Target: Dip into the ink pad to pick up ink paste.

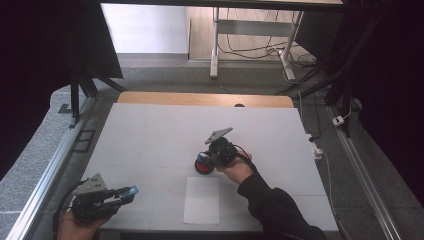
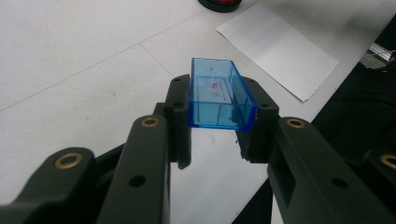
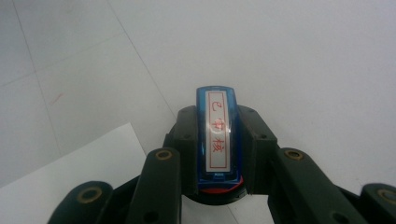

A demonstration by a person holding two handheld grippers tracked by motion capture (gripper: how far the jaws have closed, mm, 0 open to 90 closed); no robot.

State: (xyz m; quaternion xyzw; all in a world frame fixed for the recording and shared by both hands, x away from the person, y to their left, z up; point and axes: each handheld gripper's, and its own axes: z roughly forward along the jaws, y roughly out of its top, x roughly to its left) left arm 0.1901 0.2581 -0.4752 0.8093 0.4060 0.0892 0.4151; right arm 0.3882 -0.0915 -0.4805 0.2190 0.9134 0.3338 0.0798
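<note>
- Your left gripper (image 1: 131, 191) sits low at the near left corner of the white table (image 1: 150, 135), held level in your left hand (image 1: 75, 227) and pointing toward the middle of the table.
- Its jaws are clamped on a clear blue cap (image 1: 131, 190), an open box with faint red marks on its inner wall. In the left gripper view the cap (image 2: 219, 95) sits between the fingertips (image 2: 180, 105), its open side facing up, the pads pressing its two long walls.
- Ahead of that gripper and off to its right lies a white paper sheet (image 1: 201, 200) flat on the table; in the left gripper view the sheet (image 2: 278, 49) stretches just beyond the cap, with the edge of a red ink pad (image 2: 220, 3) farther on at the top.
- Your right gripper (image 1: 204, 161) stands near the table's centre, just past the far edge of the sheet, gripped by your right hand (image 1: 235, 169) in a dark sleeve, tilted downward.
- Its jaws are closed on a blue stamp (image 3: 218, 135), seen from above in the right gripper view: a narrow block with a white label and red characters inside a red frame, pinched along its long sides.
- Directly beneath that stamp is the round ink pad (image 1: 202, 166), red with a black rim; its red face (image 3: 219, 190) peeks out under the stamp's near end. Whether the stamp touches the pad cannot be told.
- A corner of the sheet (image 3: 70, 172) lies just to the left of the right gripper's jaws in that view.
</note>
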